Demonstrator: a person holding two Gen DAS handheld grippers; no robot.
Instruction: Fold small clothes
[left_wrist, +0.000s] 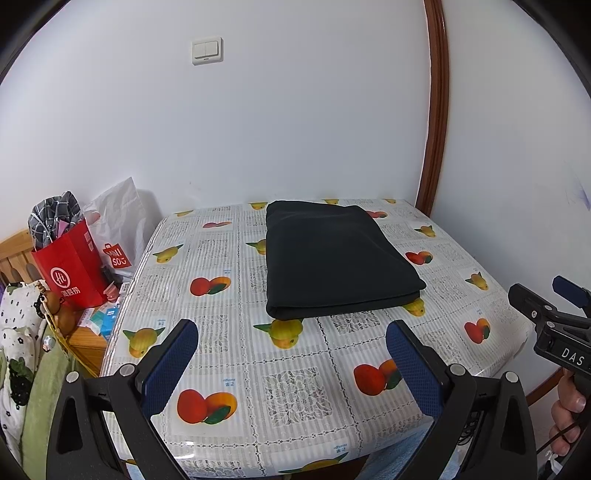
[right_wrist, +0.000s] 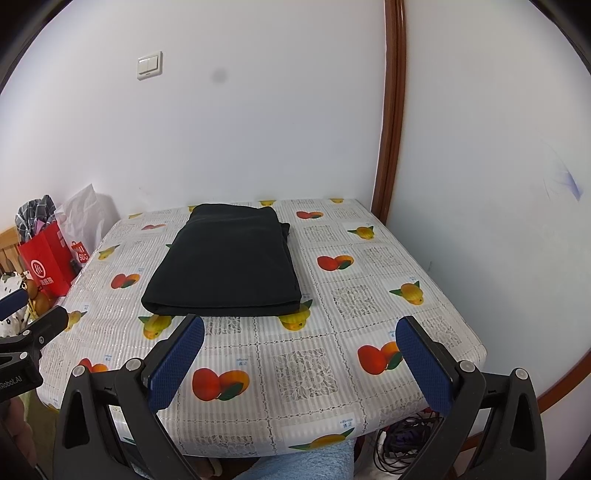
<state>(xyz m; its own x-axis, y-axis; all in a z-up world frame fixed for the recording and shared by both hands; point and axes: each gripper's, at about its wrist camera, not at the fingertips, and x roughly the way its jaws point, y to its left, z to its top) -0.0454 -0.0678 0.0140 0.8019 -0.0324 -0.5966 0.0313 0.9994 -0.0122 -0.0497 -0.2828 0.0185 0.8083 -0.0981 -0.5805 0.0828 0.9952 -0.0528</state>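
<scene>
A black garment lies folded into a neat rectangle on the far half of the table, which has a fruit-print cover. My left gripper hovers open over the near part of the table, short of the garment's front fold, with nothing between its blue pads. My right gripper is open too, just in front of the garment's near edge and holding nothing. In the left wrist view the right gripper shows at the right edge, held by a hand.
White walls close the table's far and right sides, with a brown wooden trim in the corner. A red paper bag, a white bag and a wooden cabinet stand left of the table. Cables lie under its near right corner.
</scene>
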